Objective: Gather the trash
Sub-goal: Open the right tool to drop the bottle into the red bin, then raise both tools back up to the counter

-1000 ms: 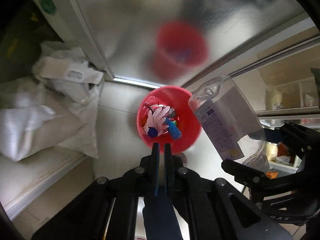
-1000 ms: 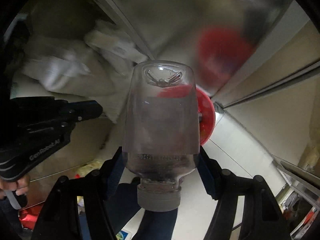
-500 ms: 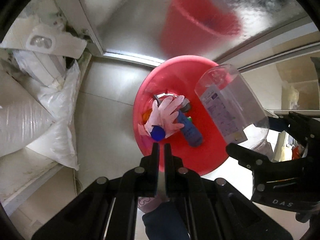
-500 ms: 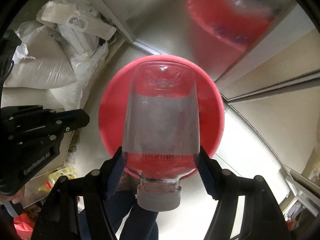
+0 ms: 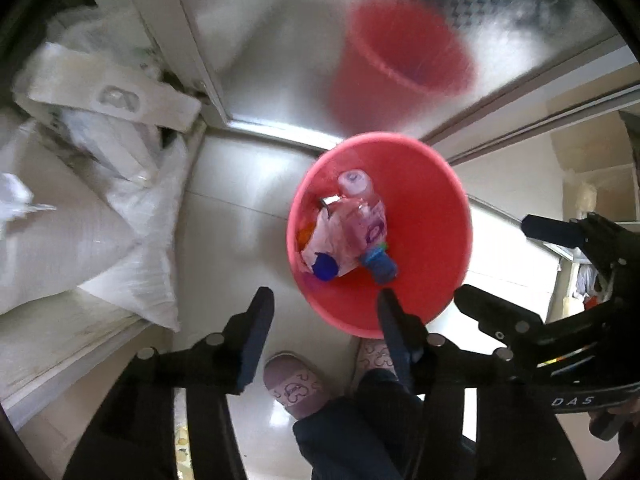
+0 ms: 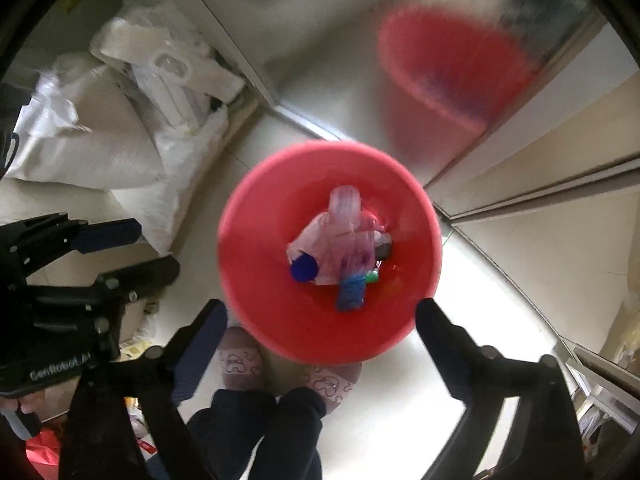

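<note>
Both claws point straight down at the floor over the red bucket [image 6: 280, 336], which stands on pale floor tiles close to the foot of a shiny metal door [image 5: 280, 40] that mirrors it as a red blur. The clear plastic bottle [image 6: 344, 232] lies inside the bucket on top of the other trash, its long axis running from the near rim toward the door side, with a blue cap [image 6: 303, 270] and a blue wrapper [image 6: 351, 292] at its near end. The right claw [image 6: 320, 328] hangs almost squarely above the bucket, its jaws opening wide with nothing between them; the bottle sits straight ahead of it, down in the bucket, free of the pads. The left claw [image 5: 324, 304] is also opening and empty, and it sits off to one side: only one finger [image 5: 394, 320] overlaps the near rim, while the other is over bare floor, so the bucket lies ahead and toward the right claw from it. Judging by this, the right claw is the nearer of the two to the trash, and both drops look done. Whatever comes next likely means lifting both claws clear of the rim without knocking it, then turning away toward more trash. White sacks [image 5: 100, 240] are heaped along the floor's edge on the left claw's side, and the person's slippers [image 5: 294, 386] stand just beside the bucket's near rim.
</note>
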